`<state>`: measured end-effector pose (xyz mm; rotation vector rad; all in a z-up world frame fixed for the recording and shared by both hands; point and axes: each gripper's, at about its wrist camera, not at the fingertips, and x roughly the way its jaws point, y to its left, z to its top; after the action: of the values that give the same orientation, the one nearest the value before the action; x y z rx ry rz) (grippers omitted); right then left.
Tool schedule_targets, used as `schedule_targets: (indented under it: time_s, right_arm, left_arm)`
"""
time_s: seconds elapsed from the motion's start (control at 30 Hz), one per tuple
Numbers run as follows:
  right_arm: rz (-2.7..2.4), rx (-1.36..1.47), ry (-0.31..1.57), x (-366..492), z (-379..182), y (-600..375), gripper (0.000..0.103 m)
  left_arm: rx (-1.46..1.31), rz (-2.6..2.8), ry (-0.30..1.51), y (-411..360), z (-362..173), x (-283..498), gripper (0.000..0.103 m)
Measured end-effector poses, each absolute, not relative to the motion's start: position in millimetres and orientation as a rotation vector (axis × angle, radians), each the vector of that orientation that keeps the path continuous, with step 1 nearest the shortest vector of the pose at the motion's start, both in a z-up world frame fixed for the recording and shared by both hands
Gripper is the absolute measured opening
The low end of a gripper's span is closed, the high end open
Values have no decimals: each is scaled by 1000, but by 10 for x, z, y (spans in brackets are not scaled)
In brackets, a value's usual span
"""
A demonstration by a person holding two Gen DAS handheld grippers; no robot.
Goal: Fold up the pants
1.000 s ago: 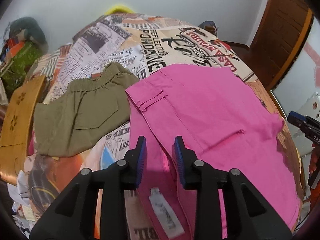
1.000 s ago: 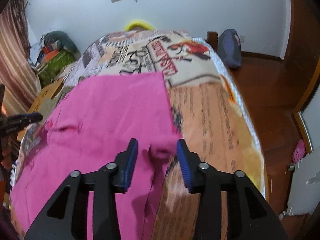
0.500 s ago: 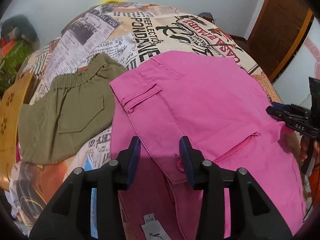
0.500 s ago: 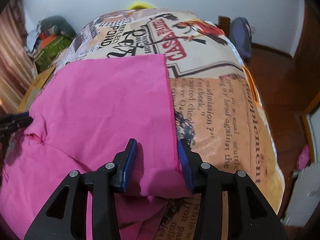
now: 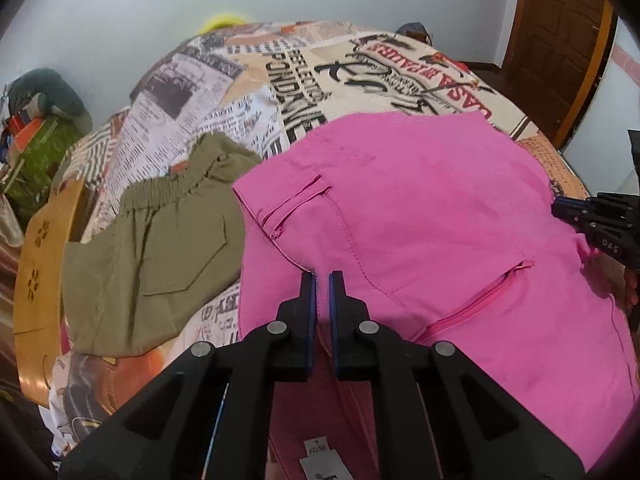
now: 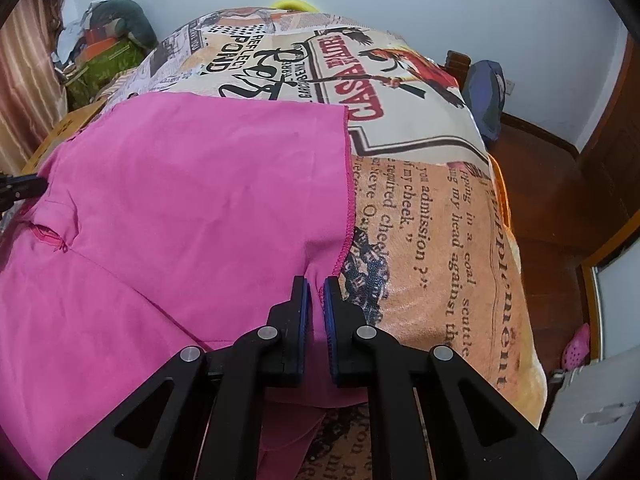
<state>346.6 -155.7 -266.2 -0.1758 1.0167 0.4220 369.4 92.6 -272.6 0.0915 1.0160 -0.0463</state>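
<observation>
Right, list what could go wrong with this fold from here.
1. Both grippers have just closed on the bright pink cotton pants; the right gripper pinches close to the hem corner, so thin fabric might slip out on lifting.
2. The left gripper may hold only one layer, leaving the underside behind.
3. The olive green shorts touch the pants and could be dragged.

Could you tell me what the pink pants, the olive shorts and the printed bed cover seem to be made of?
Pink pants: probably woven cotton twill, matte, with crisp topstitched seams and pocket welts.
Olive shorts: likely a light woven cotton or blend, matte, softly creased, with a gathered elastic waistband.
Printed bed cover: seemingly plush fleece, with a slightly fuzzy nap under the newsprint pattern.
</observation>
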Motion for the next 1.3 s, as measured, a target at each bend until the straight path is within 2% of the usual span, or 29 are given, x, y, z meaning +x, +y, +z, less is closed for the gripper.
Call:
schedule_targets:
  time_s: [0.13,0.23,0.33,0.4,0.5,0.57,0.67,1.1,1.3]
  right_arm:
    - [428,-158,1053,3502,-2599,-1563,10]
    - [427,-147,1057,3492,-2467,-1603,10]
    - [445,-113,1012,3485,-2240,-1640,16]
    - [457,-87,981,3497,-2093,-1651,21]
    - [466,-83,924,3551,-1889,-1623,23]
    - [468,-84,896,3623,-1815,-1576,32]
    - [455,-94,859,3787,-1782,-1497,44]
    - [454,-131,953,4590,-2378,-1246,44]
    - [469,-165,1019,4799,-2633,-1152,44]
  left_arm:
    - [54,-53,1030,993,-2695,3672,15]
    - [14,-51,1021,1118,-2547,3627,17]
    - [27,-11,986,1218,-2398,3621,20]
    - [31,7,966,1296,-2302,3656,25]
    - [21,28,937,1406,-2198,3742,42]
    - [15,34,921,1475,-2171,3844,49]
    - [6,40,927,1555,-2226,4011,49]
    - [-67,-32,1070,1666,-2923,4630,49]
    - [-62,-63,1063,1652,-3003,4668,50]
